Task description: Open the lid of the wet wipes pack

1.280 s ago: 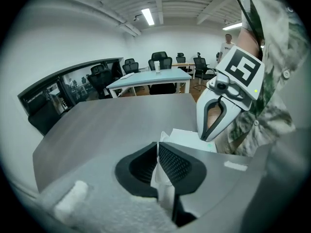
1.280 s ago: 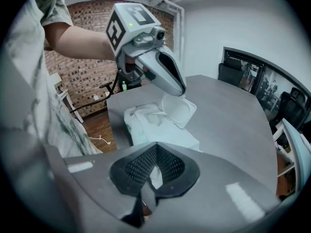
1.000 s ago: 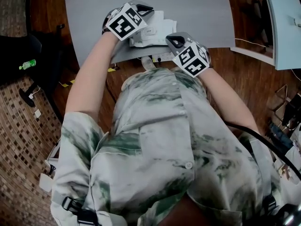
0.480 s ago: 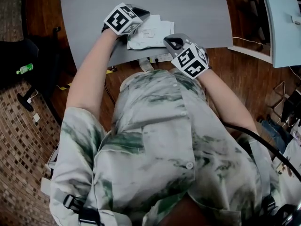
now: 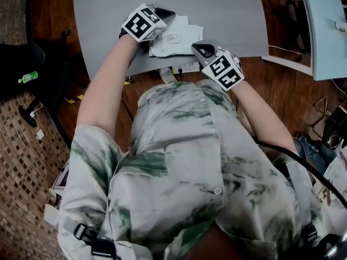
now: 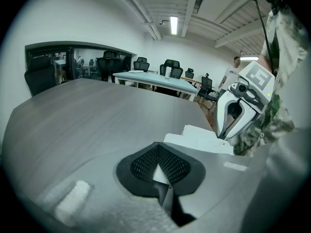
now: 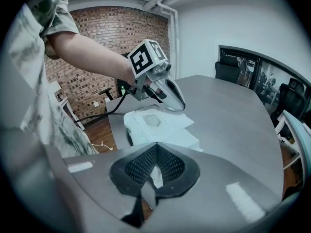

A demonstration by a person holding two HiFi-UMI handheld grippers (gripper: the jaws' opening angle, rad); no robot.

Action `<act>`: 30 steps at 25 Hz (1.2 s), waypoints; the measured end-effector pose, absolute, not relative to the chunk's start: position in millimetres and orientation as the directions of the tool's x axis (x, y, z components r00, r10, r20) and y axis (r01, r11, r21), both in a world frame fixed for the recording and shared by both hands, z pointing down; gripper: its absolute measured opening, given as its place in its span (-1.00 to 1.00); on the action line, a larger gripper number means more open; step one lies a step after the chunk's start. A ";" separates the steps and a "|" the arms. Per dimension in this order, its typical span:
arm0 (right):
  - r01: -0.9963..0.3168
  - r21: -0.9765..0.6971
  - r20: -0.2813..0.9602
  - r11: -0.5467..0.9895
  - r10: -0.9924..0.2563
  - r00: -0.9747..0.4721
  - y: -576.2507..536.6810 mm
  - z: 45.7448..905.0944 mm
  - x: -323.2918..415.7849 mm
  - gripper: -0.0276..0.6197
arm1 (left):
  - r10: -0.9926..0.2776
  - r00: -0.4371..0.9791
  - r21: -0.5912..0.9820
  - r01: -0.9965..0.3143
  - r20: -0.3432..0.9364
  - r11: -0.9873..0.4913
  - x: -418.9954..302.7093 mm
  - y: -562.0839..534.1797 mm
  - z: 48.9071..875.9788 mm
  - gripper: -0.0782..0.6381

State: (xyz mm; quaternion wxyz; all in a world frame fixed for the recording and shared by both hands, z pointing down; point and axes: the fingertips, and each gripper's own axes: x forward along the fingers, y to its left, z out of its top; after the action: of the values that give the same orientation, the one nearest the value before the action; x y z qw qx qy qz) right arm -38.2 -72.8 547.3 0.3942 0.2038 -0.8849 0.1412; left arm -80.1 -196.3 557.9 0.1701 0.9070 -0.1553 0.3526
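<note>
Locate wet wipes pack (image 5: 176, 37) lying flat, lid (image 7: 150, 121) down. Brace with left gripper (image 5: 167, 14), jaws closed, on pack's far-left corner; stage right gripper (image 5: 199, 49), jaws closed and empty, beside pack's right edge, presumably for lid

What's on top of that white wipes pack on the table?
The wet wipes pack carries a small lid, lying flat and apparently closed. The left gripper covers its far edge, so what lies there is hidden.

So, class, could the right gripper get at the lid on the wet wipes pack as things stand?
Probably yes: the lid faces up just ahead of the right gripper, nothing lies between, and the left gripper sits at the far edge of the pack.
</note>
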 end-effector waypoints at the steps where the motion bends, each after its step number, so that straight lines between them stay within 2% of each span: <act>1: -0.472 -0.096 0.753 0.876 -0.247 -0.610 -73.3 547.2 -37.9 -0.91 | -0.179 0.703 0.186 -0.409 0.688 -0.893 -81.9 -197.8 554.9 -0.77; 9: -0.450 -0.090 0.746 0.888 -0.239 -0.621 -74.5 540.0 -33.7 -0.91 | -0.339 0.713 0.088 -0.488 0.613 -0.868 -96.4 -195.4 503.2 -0.77; 13: -0.460 -0.074 0.725 0.885 -0.269 -0.634 -79.4 519.9 -27.9 -0.90 | -0.442 0.718 0.063 -0.557 0.538 -0.828 -105.2 -186.5 467.3 -0.77; 19: -0.455 -0.067 0.682 0.888 -0.292 -0.671 -73.6 487.0 -18.9 -0.90 | -0.535 0.687 0.056 -0.638 0.492 -0.768 -120.0 -149.3 433.2 -0.77; 24: -0.387 -0.059 0.618 0.920 -0.271 -0.738 -60.3 454.2 -3.1 -0.90 | -0.643 0.617 0.039 -0.735 0.455 -0.677 -114.8 -102.3 394.7 -0.77; 30: -0.270 -0.073 0.545 0.960 -0.189 -0.817 -25.0 414.0 46.3 -0.90 | -0.715 0.553 0.096 -0.814 0.427 -0.572 -57.1 -23.9 353.4 -0.77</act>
State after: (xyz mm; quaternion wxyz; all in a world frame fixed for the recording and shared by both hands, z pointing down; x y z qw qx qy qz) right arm 46.3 -25.0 414.0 0.2772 0.1207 -0.9503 0.0738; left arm -57.1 -23.9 353.4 0.1431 0.8695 -0.4398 0.1733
